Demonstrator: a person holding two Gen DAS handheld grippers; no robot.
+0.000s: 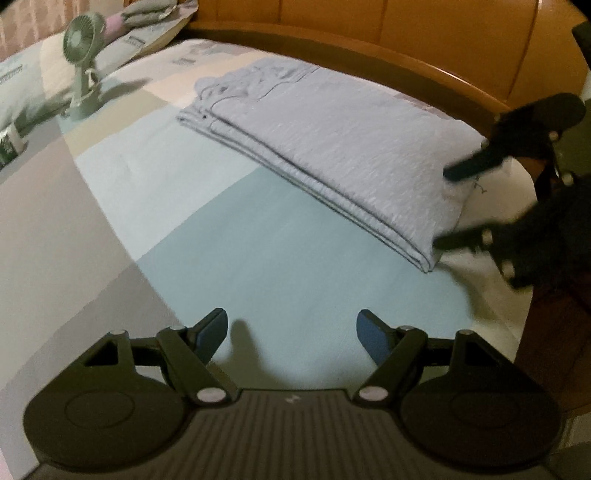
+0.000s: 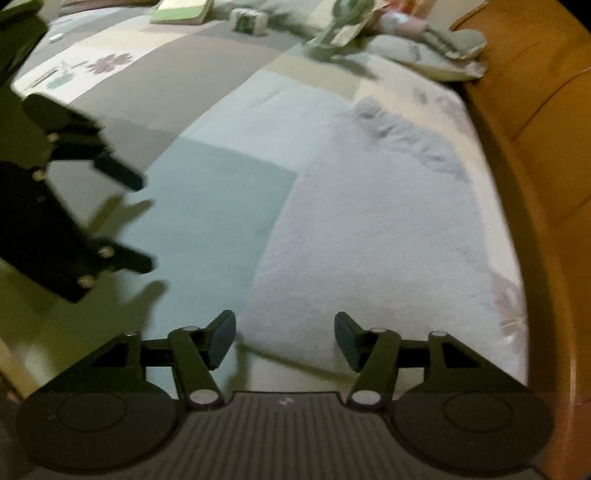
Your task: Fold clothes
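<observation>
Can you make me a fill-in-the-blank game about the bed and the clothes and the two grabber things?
1. The folded garment lies on the ____.
2. Both the left gripper and the right gripper hold ____.
3. The small green thing standing near the pillows is a ____.
4. The folded garment is light ____ in colour.

Missing words: bed; nothing; fan; grey

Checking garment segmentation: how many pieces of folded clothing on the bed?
1. A pale lavender-grey folded garment lies on the patchwork bedspread beside the orange wooden bed frame. Its stacked edges could hide further pieces; the far bundle near the pillow is too blurred to class.
</observation>
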